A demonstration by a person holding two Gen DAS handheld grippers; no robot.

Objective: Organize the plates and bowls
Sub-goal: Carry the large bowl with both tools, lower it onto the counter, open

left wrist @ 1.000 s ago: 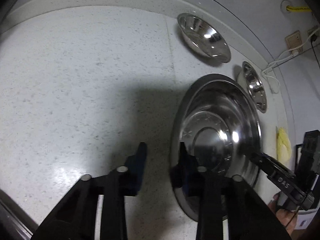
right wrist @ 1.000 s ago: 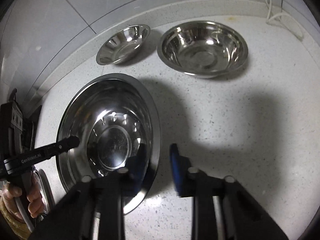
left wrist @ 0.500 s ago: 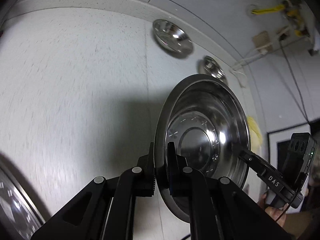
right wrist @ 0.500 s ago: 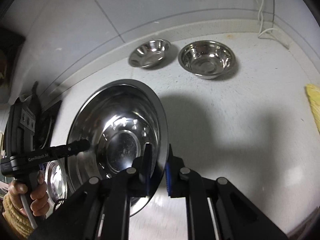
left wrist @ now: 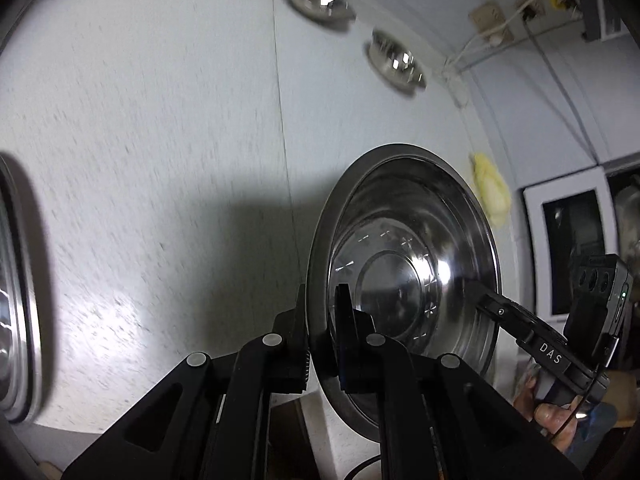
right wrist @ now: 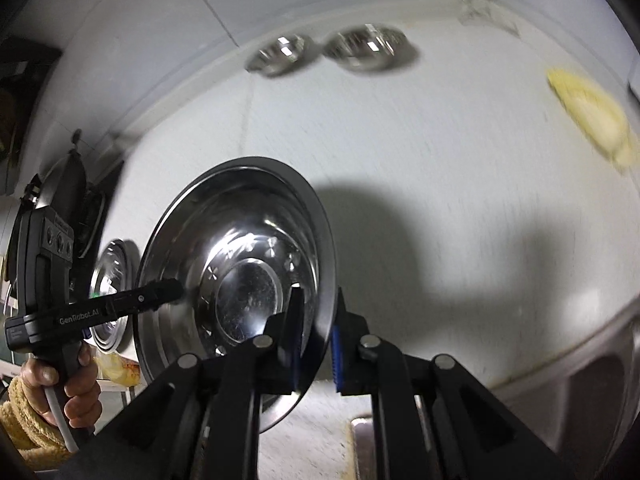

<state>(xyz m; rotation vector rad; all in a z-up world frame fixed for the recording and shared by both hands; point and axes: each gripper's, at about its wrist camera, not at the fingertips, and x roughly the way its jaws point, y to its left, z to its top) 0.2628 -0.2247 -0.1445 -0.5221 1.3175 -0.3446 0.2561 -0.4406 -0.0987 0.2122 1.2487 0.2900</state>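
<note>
Two grippers: both clamp one big steel plate (left wrist: 404, 264) from opposite rims, holding it up off the bench (left wrist: 160, 140).
Left gripper (left wrist: 322, 320): reaches in from 6 o'clock in its own view, fingers (left wrist: 344, 320) nearly closed on the plate's rim, one inside, one outside.
Right gripper (right wrist: 316, 320): same story from 6 o'clock, fingers pinched on the opposite rim, blue pad (right wrist: 335, 356) showing on the outer one.
Hands: a hand (right wrist: 60, 384) with a yellow fuzzy cuff grips the left gripper's handle at 8 o'clock in the right wrist view.
Writing: "DAS" reads on the right gripper's finger at 4 o'clock in the left view; "GenRobot.AI" reads on the left gripper at 8 o'clock in the right view.
Plate: tilted, hollow side facing both cameras, well above the bench.
Since a second ago: fingers that stood open around the rim have closed; the plate has left the bench and risen.
Bowls: two small steel bowls (right wrist: 280, 54) and (right wrist: 368, 50) sit side by side at 12 o'clock, farther off than before, blurred.
Other plate: another steel plate (left wrist: 16, 300) has come into the left view at 9 o'clock.
Cloth: yellow cloth (right wrist: 592, 120) lies at 2 o'clock.
</note>
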